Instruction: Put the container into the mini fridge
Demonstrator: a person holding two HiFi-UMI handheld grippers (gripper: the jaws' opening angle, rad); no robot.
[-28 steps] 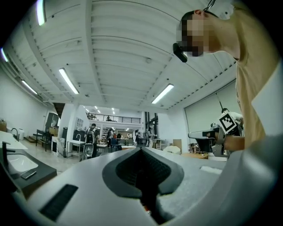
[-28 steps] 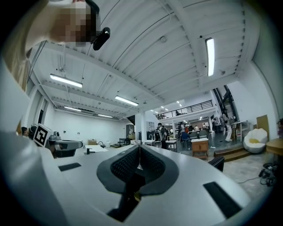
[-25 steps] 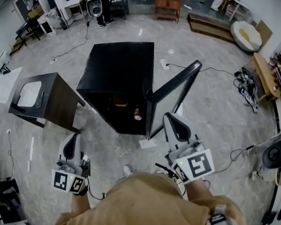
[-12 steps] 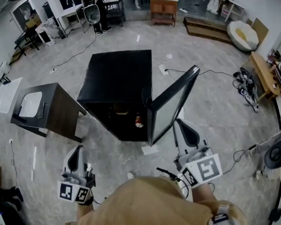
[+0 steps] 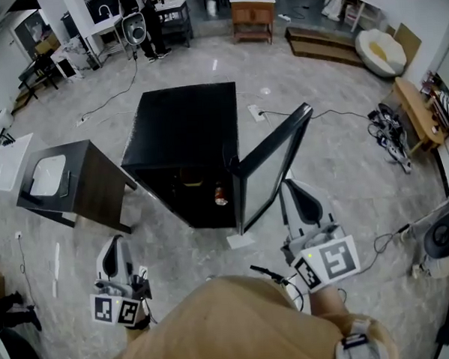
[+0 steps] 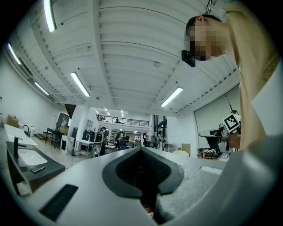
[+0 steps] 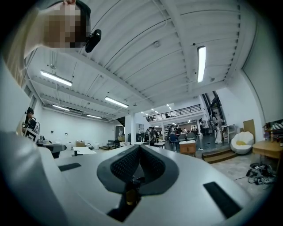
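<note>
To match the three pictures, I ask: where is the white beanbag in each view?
Head view: the white beanbag lies on the floor, upper right.
Left gripper view: small and far, just right of centre.
Right gripper view: near the right edge, below mid-height.
Shared landmark: the tan board beside it.

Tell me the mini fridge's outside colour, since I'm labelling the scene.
The mini fridge is black; it shows best in the head view.
</note>
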